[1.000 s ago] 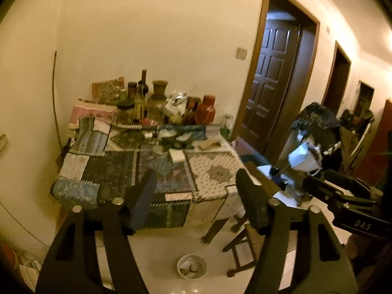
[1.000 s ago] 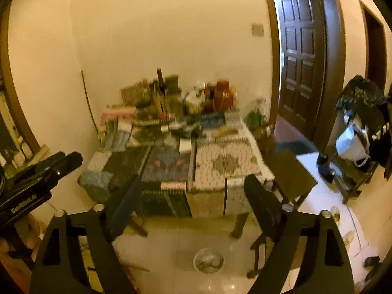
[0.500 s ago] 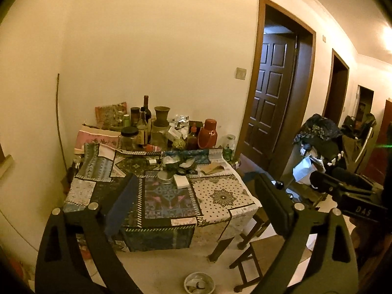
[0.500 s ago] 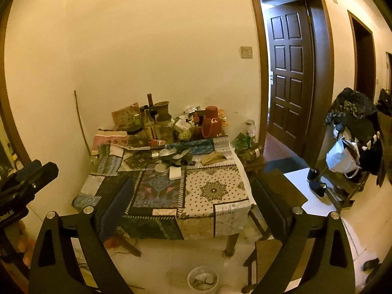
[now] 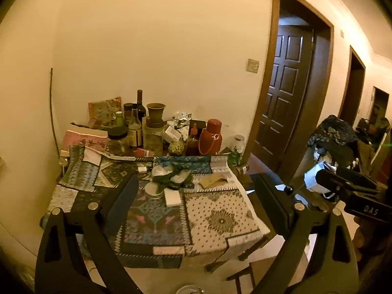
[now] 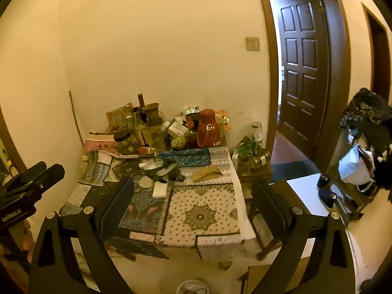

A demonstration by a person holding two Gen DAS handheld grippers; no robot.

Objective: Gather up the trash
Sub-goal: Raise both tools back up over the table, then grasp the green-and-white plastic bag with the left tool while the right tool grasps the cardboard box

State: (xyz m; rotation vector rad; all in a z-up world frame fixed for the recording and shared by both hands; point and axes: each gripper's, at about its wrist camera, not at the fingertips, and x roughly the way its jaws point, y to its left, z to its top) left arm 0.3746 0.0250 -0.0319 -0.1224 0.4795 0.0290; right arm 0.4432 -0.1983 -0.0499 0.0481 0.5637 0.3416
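Patchwork-clothed table (image 5: 220, 220) against wall, near edge clear; both grippers' fingers (image 5: 122, 196) (image 6: 267, 203) spread wide, empty.

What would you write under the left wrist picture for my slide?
Left gripper open and empty, facing a patchwork-covered table with crumpled wrappers, a red flask and bottles at the wall.

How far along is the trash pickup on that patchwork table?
Nothing looks collected yet. The left gripper and right gripper are both open and empty, short of the table. Still lying there: the crumpled wrappers, a white packet and brown paper. A small bin sits on the floor below.
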